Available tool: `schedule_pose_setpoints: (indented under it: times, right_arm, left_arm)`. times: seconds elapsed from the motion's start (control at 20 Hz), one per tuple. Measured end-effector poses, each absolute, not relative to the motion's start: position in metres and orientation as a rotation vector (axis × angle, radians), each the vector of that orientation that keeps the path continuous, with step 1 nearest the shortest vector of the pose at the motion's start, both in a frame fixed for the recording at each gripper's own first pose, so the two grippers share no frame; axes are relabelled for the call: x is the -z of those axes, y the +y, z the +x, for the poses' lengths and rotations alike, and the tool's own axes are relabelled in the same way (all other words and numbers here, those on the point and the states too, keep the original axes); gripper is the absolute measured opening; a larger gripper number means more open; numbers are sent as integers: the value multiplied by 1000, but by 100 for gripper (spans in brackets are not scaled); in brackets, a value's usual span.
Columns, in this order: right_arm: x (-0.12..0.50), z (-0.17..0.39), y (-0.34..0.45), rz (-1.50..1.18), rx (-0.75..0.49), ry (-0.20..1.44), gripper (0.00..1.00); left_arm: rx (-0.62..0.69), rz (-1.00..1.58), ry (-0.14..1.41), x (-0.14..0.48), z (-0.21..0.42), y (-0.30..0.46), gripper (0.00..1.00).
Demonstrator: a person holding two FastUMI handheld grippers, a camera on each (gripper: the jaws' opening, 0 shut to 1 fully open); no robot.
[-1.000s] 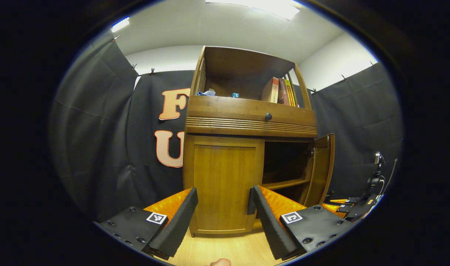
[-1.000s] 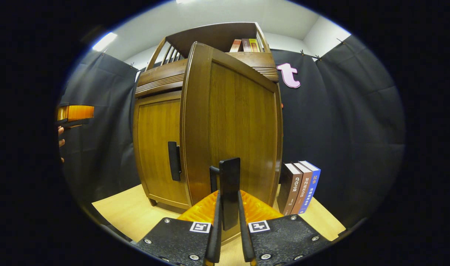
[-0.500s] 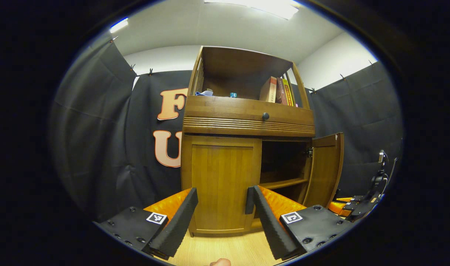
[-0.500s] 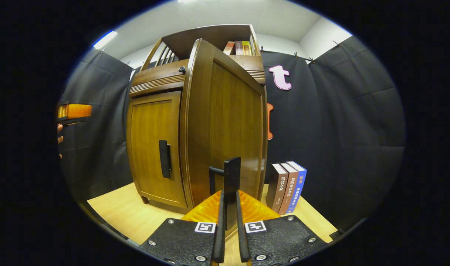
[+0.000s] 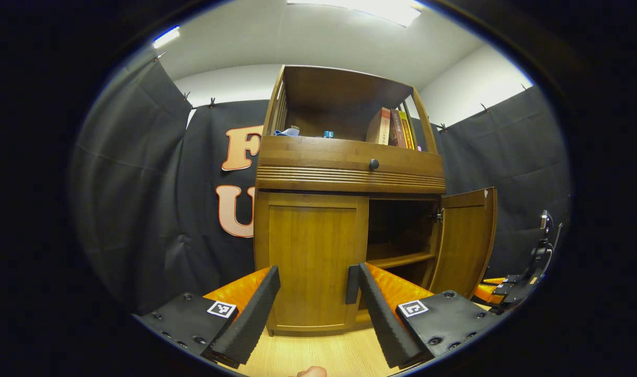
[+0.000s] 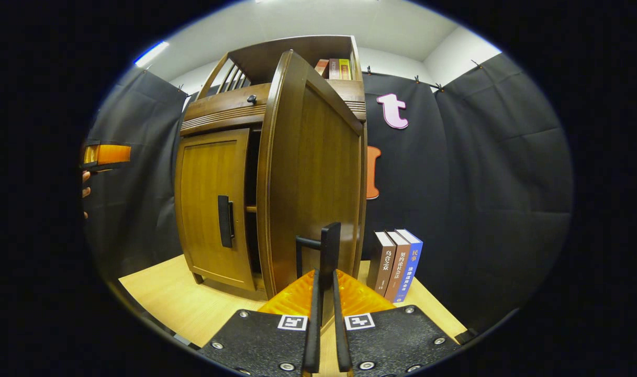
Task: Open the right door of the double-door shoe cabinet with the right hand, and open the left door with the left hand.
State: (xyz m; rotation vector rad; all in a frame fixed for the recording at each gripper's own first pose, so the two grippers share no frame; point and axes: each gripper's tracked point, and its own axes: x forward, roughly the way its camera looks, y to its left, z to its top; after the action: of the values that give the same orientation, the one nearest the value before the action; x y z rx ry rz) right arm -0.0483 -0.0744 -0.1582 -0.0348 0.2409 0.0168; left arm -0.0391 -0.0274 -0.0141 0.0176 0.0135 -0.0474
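Two doors face you on the cabinet (image 5: 349, 173), and only the right door (image 5: 465, 238) has moved: since a second ago it has swung further out, so in the left gripper view its inner face shows broader and the dark inside with a shelf (image 5: 399, 259) is more exposed. In the right gripper view a gap has opened between this door (image 6: 313, 178) and the left door (image 6: 213, 201), where before they overlapped.

Your right claw (image 6: 324, 314) is clenched on the right door's black handle (image 6: 328, 248), both fingers pressing its bar. It also shows far right in the left gripper view (image 5: 501, 290).

Your left claw (image 5: 310, 309) is released, fingers wide apart, and has stayed short of the left door (image 5: 310, 262), which remains closed with its handle (image 6: 224, 221) untouched.

Three books (image 6: 397, 264) stand on the worktop (image 6: 192, 309) just beside the cabinet.
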Motion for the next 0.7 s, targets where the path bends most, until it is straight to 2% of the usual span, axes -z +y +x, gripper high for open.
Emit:
schedule_pose_setpoints:
  times: [0.05,0.7]
  right_arm:
    - [158,-50,-78,-35,-15,241,12]
    - [156,-59,-123,-27,16,241,9]
  left_arm:
    - [46,20,17,15,-37,-28,99]
    - [62,45,43,27,-28,-42,94]
